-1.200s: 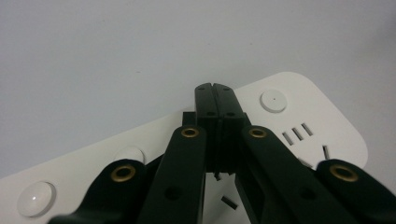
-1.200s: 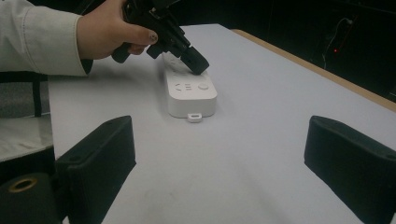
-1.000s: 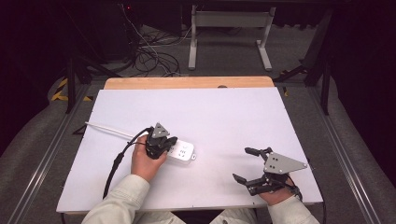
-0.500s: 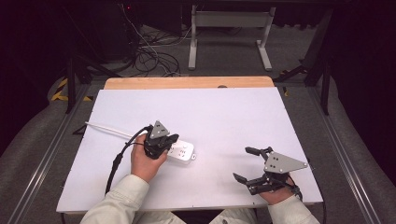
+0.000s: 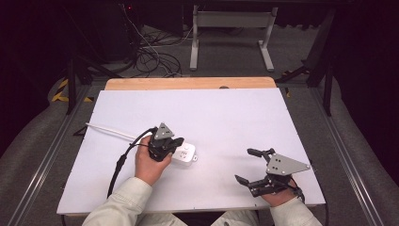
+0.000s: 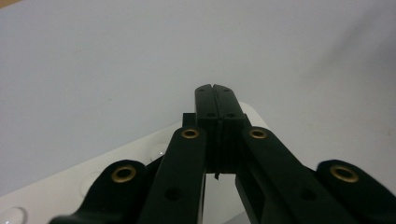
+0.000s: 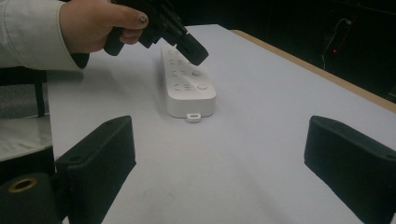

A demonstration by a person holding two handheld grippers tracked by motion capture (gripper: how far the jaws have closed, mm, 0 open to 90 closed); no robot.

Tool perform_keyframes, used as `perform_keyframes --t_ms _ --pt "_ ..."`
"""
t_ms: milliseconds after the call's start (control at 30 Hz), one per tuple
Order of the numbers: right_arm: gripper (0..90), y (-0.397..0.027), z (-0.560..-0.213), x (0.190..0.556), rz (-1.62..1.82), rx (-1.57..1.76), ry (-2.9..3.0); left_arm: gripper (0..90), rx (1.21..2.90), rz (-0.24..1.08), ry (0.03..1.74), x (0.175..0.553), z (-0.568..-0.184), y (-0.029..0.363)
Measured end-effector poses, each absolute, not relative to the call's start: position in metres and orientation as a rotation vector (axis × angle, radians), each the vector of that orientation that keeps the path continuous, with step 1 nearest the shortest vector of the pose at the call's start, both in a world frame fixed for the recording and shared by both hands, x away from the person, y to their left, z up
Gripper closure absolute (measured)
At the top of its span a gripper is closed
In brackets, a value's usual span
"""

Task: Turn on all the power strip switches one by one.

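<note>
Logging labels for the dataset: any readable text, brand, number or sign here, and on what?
None readable.
Power strip: raised socket marks and buttons on top, no legible print; the small tab at its end is blank.
Left tongs, shut over the strip: plain black, no marking.
Right tongs, open: grey plate with holes, no text.
Yellow-black hazard stripes on the floor: a pattern, no words.

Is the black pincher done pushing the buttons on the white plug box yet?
Done: the left gripper is shut and has its tip over the power strip. In hand: it hovers by a round button; whether it touches is unclear. Left: the press itself seems unfinished. The right gripper waits open, apart.
</note>
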State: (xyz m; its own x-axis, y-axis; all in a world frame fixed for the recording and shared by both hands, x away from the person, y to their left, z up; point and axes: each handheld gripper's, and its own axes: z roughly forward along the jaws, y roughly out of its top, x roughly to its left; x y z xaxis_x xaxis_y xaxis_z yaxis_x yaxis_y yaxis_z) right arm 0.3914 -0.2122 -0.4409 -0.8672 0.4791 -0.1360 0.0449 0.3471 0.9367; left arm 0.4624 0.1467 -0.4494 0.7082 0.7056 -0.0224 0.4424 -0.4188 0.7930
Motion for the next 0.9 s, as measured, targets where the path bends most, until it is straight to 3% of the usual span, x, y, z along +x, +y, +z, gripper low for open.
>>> perform_keyframes --t_ms 267,900 --pt "9.2 -0.212 -0.441 0.391 1.531 0.460 2.232 89.9 2.123 0.404 0.871 0.464 -0.461 0.130" --pt "9.1 -0.212 -0.441 0.391 1.531 0.463 2.233 90.0 2.139 0.426 0.859 0.467 -0.467 0.130"
